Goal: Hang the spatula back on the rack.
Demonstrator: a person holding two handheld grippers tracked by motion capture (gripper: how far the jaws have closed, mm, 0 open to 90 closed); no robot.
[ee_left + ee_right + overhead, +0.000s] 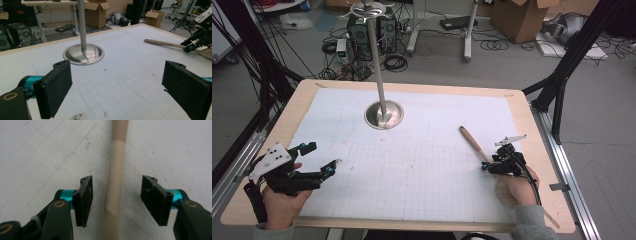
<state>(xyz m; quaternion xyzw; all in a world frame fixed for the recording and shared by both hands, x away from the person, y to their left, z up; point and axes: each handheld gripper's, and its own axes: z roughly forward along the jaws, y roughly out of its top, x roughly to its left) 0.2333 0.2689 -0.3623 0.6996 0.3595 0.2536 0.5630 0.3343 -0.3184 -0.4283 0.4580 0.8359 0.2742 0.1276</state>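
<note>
The wooden spoon (475, 144) lies flat on the white mat (412, 165) in the high view, its handle running out ahead of the right gripper (490, 165); the left gripper (323, 159) waits well apart, wide open and empty. In the left gripper view, the spoon lies far beyond its spread jaws. In the right gripper view, the handle sits between half-open jaws, untouched, so gripping and lifting remain.

A light wooden spoon (476, 147), its handle tip a shade darker, lies flat on the white gridded mat (412, 150), right of and nearer than the metal stand base (384, 114), handle angled toward that base, bowl end toward the person.
</note>
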